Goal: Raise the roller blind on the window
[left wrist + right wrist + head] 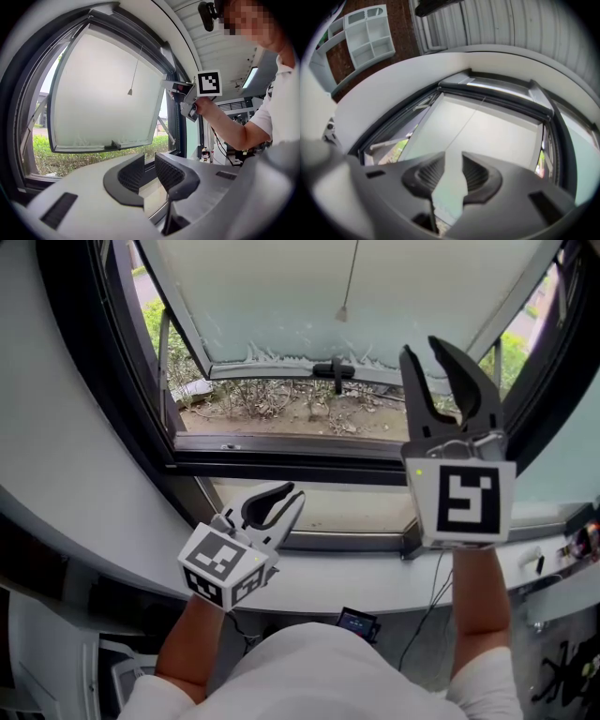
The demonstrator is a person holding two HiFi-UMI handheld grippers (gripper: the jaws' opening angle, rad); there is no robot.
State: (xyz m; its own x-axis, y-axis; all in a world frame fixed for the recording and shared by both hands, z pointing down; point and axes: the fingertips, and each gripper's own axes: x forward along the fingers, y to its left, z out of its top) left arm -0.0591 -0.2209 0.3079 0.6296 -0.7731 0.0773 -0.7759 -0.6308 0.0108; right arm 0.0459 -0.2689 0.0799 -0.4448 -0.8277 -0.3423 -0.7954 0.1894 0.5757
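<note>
The white roller blind (pixel 281 296) covers the tilted-out window sash, its lower edge near the sash's black handle (pixel 337 371). A thin pull cord ends in a small pull (pixel 343 311) in front of the blind; the pull (pixel 130 92) also hangs in the left gripper view. My right gripper (pixel 420 346) is raised before the window to the right of the cord, open and empty. The right gripper (pixel 452 164) faces the blind (pixel 487 126). My left gripper (pixel 294 491) hovers low over the sill, jaws apart, nothing between them. From the left gripper (pixel 150 161) I see the right gripper (pixel 176 89) up beside the blind (pixel 103 93).
A dark window frame (pixel 281 465) and a pale sill (pixel 375 587) lie below the sash. Under the sill sit a small device with a blue screen (pixel 356 622) and cables (pixel 433 601). Shrubs and bare ground (pixel 281 409) show outside. A white shelf unit (pixel 370 33) hangs on brick.
</note>
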